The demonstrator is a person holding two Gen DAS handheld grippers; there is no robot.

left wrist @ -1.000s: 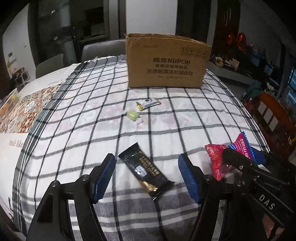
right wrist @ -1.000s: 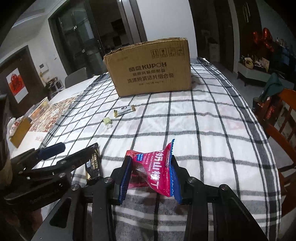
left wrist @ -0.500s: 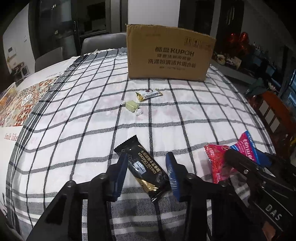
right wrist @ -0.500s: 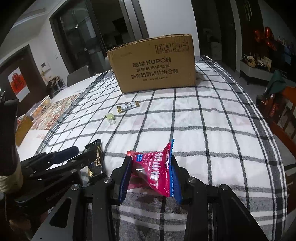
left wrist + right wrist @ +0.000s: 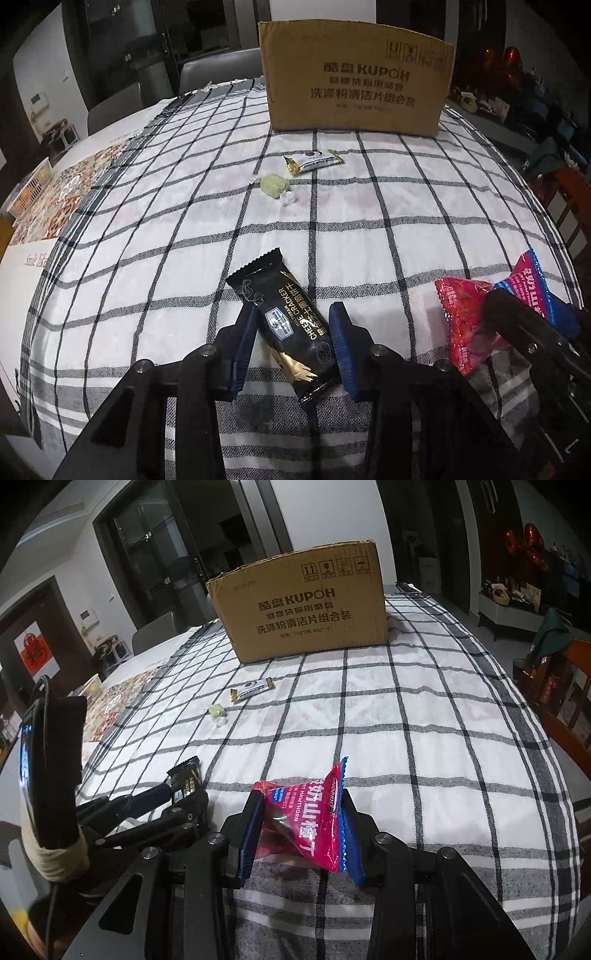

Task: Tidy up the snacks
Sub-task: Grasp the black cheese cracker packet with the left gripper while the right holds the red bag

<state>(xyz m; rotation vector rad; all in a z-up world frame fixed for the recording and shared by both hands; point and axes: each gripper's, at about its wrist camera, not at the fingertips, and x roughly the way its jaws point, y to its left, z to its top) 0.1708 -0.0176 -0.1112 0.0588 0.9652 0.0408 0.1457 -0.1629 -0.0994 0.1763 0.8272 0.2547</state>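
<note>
My left gripper (image 5: 293, 332) is shut on a black cheese cracker bar (image 5: 284, 317) that lies on the checked tablecloth (image 5: 369, 206). My right gripper (image 5: 299, 823) is shut on a red and blue hawthorn snack bag (image 5: 310, 819), held just above the cloth; the bag also shows in the left wrist view (image 5: 480, 306). A brown cardboard box (image 5: 354, 77) stands at the far side of the table. A small white and gold packet (image 5: 314, 160) and a green wrapped candy (image 5: 275, 184) lie in front of the box.
A patterned mat (image 5: 70, 195) and a white basket (image 5: 29, 184) lie at the table's left. Grey chairs (image 5: 218, 74) stand behind the table. A wooden chair (image 5: 569, 701) stands off the right edge.
My left gripper moved forward and closed its fingers onto the black cracker bar. My right gripper kept its hold on the red bag and barely moved.
</note>
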